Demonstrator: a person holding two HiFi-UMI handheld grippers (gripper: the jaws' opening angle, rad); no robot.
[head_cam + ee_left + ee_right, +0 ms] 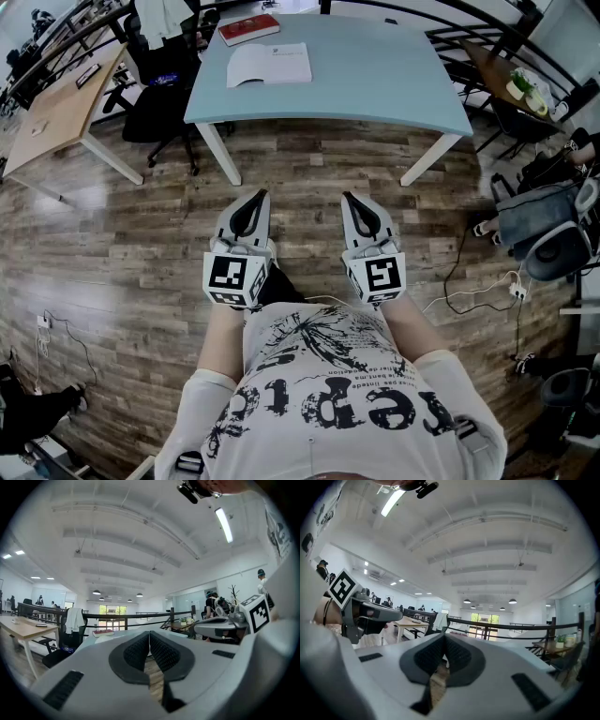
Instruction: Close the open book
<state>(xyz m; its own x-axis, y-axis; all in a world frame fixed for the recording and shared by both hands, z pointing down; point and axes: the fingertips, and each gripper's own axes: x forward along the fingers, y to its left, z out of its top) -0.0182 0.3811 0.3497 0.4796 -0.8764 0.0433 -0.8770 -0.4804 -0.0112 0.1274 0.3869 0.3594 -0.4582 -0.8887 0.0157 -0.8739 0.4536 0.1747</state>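
An open white book (269, 65) lies flat on the pale blue table (375, 84), near its far left part. A closed red book (249, 29) lies beyond it at the table's back edge, and shows small in the left gripper view as the red book (102, 633). My left gripper (260, 195) and right gripper (348, 198) are held level over the wood floor, well short of the table's front edge. Both are shut with nothing between the jaws. In the left gripper view the pads (140, 649) meet; in the right gripper view the pads (454, 654) meet too.
A black office chair (159, 89) with a white garment stands left of the table. A wooden desk (58, 108) is further left. At the right are a round table (511, 80) with cups, bags (548, 230) and a cable with a power strip (497, 292) on the floor.
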